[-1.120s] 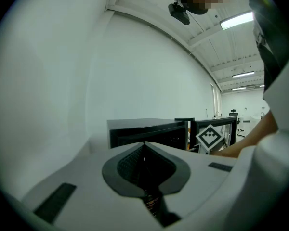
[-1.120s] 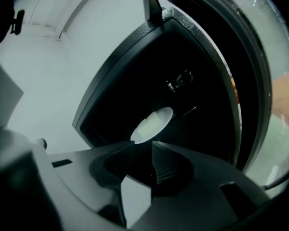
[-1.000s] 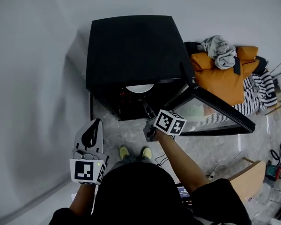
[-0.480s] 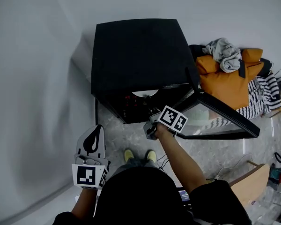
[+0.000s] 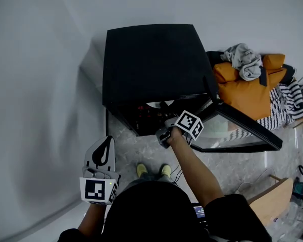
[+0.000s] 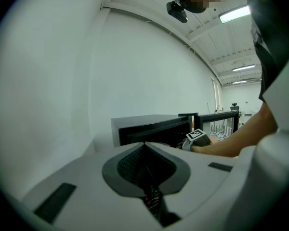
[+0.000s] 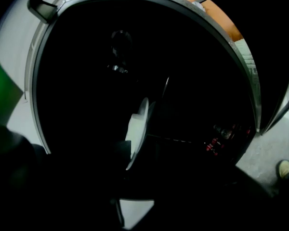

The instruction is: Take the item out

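A black cabinet [image 5: 151,59] stands on the floor with its glass door [image 5: 242,130] swung open to the right. Inside, a white plate [image 5: 159,104] shows at the opening. My right gripper [image 5: 165,121] reaches into the dark opening; its tips are hidden in the head view. In the right gripper view the plate [image 7: 136,129] stands edge-on close ahead, with a dark finger beside its rim and no pad seen pressing on it. My left gripper [image 5: 102,147] hangs low at the left, away from the cabinet, jaws together and holding nothing [image 6: 145,170].
An orange bag [image 5: 247,92] with a grey cloth [image 5: 244,59] on it lies right of the cabinet, beside striped fabric [image 5: 288,102]. A white wall runs along the left and back. Small red parts [image 7: 214,146] glint inside the cabinet. The person's yellow shoes [image 5: 141,169] are on the marbled floor.
My right gripper has gone forward into the cabinet opening, closer to the plate. The left gripper has stayed low at the left.
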`<state>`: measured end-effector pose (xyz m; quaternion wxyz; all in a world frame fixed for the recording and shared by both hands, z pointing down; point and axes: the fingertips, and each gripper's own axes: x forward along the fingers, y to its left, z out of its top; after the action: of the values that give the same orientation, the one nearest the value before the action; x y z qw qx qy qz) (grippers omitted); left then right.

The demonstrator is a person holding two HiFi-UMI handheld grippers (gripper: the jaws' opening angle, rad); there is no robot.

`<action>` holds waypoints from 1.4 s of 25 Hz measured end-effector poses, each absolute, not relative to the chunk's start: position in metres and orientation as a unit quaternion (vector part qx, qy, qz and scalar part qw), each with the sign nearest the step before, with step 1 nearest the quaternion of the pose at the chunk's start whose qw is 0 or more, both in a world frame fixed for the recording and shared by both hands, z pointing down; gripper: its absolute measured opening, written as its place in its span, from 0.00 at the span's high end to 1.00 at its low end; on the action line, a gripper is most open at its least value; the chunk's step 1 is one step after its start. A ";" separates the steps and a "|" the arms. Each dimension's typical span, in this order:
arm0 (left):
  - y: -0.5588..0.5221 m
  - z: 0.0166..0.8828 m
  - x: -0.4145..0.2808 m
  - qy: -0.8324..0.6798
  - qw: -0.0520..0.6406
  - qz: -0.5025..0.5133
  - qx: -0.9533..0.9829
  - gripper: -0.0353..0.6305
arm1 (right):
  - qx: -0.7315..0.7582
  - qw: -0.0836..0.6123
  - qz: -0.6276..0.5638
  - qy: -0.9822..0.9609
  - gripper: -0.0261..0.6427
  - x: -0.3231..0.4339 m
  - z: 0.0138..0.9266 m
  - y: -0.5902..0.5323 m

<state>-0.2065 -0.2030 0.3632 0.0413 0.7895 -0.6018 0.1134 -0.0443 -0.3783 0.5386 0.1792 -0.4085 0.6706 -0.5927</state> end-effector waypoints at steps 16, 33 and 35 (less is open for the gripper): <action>-0.204 0.361 -0.216 -0.610 0.037 0.103 0.785 0.94 | -0.387 0.238 -0.639 0.621 0.89 -0.053 0.538 -0.388; -0.200 0.358 -0.210 -0.607 0.036 0.093 0.789 0.94 | -0.373 0.237 -0.661 0.606 0.92 -0.045 0.539 -0.364; -0.199 0.357 -0.209 -0.605 0.036 0.092 0.790 0.94 | -0.371 0.235 -0.663 0.606 0.92 -0.043 0.537 -0.359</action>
<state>-0.2093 -0.1994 0.3571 0.0356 0.7900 -0.6052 0.0915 -0.0432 -0.3591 0.5371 0.2354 -0.3707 0.6058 -0.6635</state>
